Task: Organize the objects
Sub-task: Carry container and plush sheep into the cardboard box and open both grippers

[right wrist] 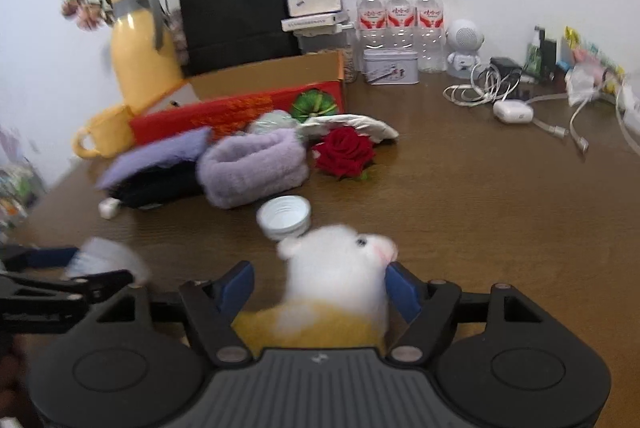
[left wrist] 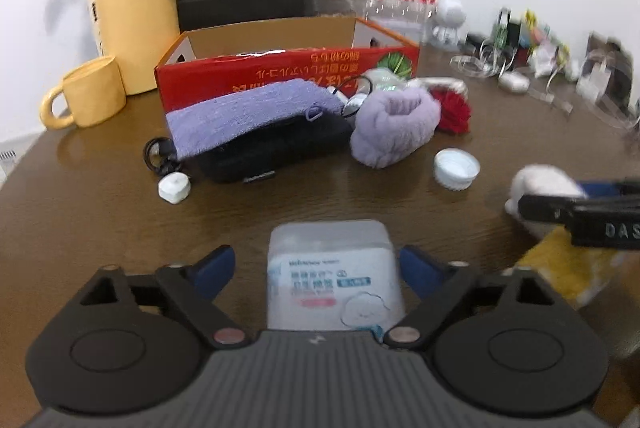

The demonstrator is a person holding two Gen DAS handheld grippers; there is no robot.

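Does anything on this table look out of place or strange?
Yes. A loose white bottle cap lies upside down on the table, with no open bottle visible. The red box shows its printing upside down.

The left gripper straddles a translucent plastic tissue pack with a blue-and-white label; its right blue pad touches the pack, the left stands apart. Beyond, on the brown wooden table, lie a white bottle cap, a lilac fluffy headband and a red cardboard box.
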